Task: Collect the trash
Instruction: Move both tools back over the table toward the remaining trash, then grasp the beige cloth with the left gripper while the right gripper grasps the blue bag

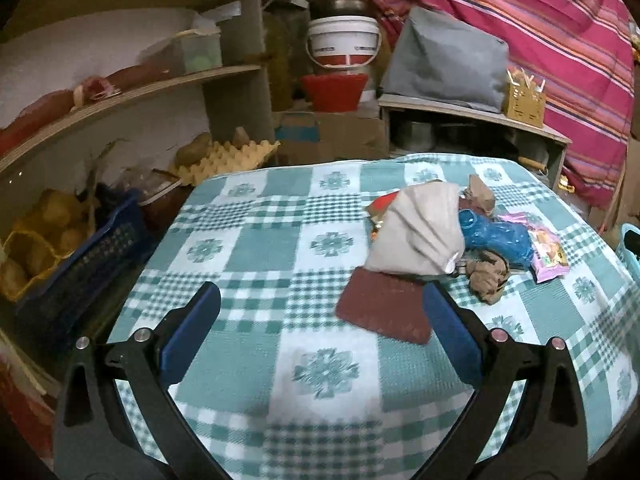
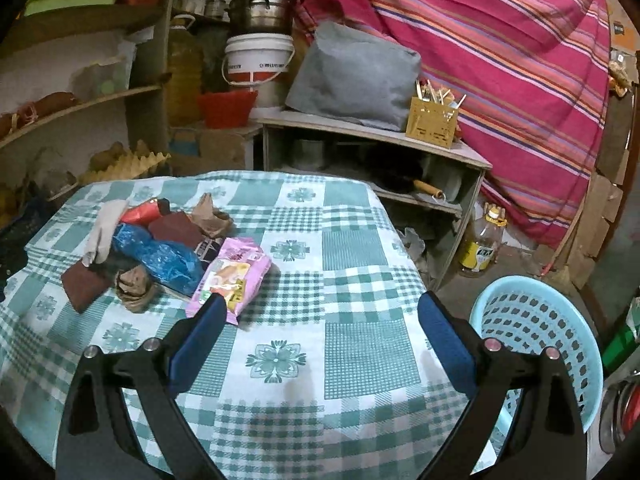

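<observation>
Overhead, both grippers' fingers gape empty above the green-checked tablecloth (image 2: pixel 340 280), shelves (image 1: pixel 132 92) and striped fabric (image 2: pixel 500 60) behind.

A grey cushion (image 2: pixel 352 76) rests on a wooden shelf unit (image 2: pixel 400 136) beside a striped cloth (image 2: pixel 500 40).

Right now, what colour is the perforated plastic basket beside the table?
Light blue; the perforated plastic basket shows best in the right wrist view.
</observation>
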Motion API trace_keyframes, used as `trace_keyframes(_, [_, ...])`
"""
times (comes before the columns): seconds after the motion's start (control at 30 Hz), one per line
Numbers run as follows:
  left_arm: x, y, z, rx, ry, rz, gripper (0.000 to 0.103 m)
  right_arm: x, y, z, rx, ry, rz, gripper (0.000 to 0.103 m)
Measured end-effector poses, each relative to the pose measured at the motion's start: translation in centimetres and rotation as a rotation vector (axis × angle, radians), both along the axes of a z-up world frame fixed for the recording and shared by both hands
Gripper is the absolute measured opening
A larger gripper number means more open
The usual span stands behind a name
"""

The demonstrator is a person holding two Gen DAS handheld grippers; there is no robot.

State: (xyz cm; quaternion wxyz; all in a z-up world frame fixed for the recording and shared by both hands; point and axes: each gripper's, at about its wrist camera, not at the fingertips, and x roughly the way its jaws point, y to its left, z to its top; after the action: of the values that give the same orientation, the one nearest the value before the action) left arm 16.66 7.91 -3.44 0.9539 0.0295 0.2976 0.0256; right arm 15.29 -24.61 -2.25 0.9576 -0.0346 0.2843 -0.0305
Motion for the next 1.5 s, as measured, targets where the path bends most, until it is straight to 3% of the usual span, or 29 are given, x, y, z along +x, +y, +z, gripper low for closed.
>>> trace_keyframes(0.27, [4.0, -4.4, -0.5, -0.019, 0.054, -0.109, 0.098, 2.0, -0.4, -0.6, 0.013, 0.020, -0.003, 0.094])
trace_keyframes(0.43, [5.8, -7.1, -2.3, 0.049, 0.093, -0.144, 0.094, 3.0, -0.7, -1.2, 0.030, 0.044, -0.008, 0.094])
trace_keyframes(0.57, [7.1, -6.9, -3.6, 0.071, 0.117, -0.122, 0.090, 3.7, -1.0, -1.8, 0.044, 0.064, -0.011, 0.094])
trace_keyframes(0.73, [7.8, -5.8, -3.7, -0.001, 0.137, -0.135, 0.069, 4.5, -0.4, -2.1, 0.061, 0.075, -0.004, 0.094])
trace_keyframes(0.83, [7.5, -5.9, -3.5, -0.019, 0.136, -0.161, 0.044, 4.7, 0.4, -2.1, 0.061, 0.073, 0.016, 0.094])
trace_keyframes(0.9, [7.2, -6.0, -3.5, -0.016, 0.144, -0.182, 0.020, 4.7, 1.0, -2.1, 0.056, 0.073, 0.028, 0.094])
trace_keyframes(1.3, [5.5, -2.7, -1.1, -0.073, 0.076, -0.140, 0.013, 5.3, 5.2, -2.2, 0.062, 0.077, 0.102, 0.094])
trace_keyframes(1.5, [4.8, -1.0, -0.1, -0.051, 0.033, -0.108, 0.011, 6.1, 9.4, -1.9, 0.004, 0.057, 0.167, 0.094])
